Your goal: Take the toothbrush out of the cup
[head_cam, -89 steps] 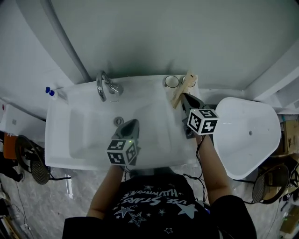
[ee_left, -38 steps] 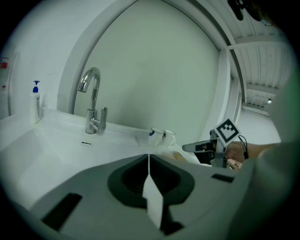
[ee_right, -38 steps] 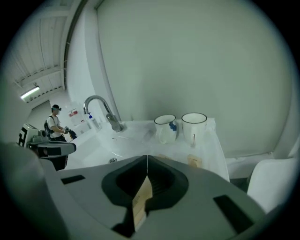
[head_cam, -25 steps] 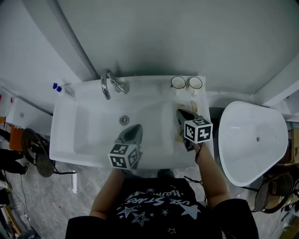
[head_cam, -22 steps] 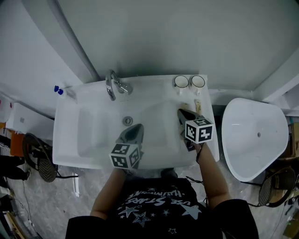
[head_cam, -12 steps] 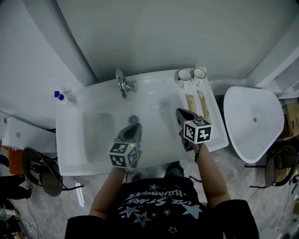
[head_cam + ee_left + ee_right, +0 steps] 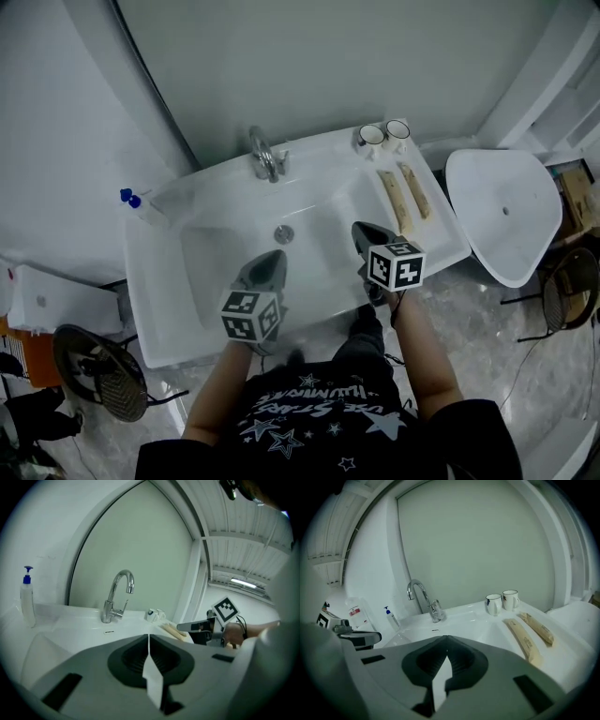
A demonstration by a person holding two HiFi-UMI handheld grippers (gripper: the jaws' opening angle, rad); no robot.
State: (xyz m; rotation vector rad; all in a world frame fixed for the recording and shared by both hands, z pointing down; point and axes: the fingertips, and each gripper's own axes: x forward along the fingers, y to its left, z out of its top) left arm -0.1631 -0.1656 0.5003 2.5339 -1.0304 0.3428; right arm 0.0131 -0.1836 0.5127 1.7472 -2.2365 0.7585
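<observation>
Two white cups [image 7: 372,136] [image 7: 493,604] stand at the sink's back right corner, and nothing sticks out of them. In front of them two tan wrapped toothbrushes [image 7: 391,199] [image 7: 524,641] lie side by side on the right ledge. My right gripper [image 7: 359,228] [image 7: 444,639] hovers over the basin's front right, well short of the toothbrushes. Its jaws are shut and empty. My left gripper [image 7: 272,255] [image 7: 148,637] hangs over the basin's front edge, also shut with nothing in it. The left gripper view also shows the cups [image 7: 153,615] and the right gripper [image 7: 201,627].
A chrome faucet [image 7: 267,155] rises at the back of the white sink [image 7: 155,309]. A blue-topped soap bottle [image 7: 141,204] stands on the left ledge. A white toilet lid [image 7: 506,211] lies to the right of the sink, and a black fan [image 7: 101,380] stands on the floor at left.
Both grippers have drawn back from the ledge and basin toward the sink's front edge. The right gripper, which carried a toothbrush by the cups at first, is now empty, and two toothbrushes lie on the ledge.
</observation>
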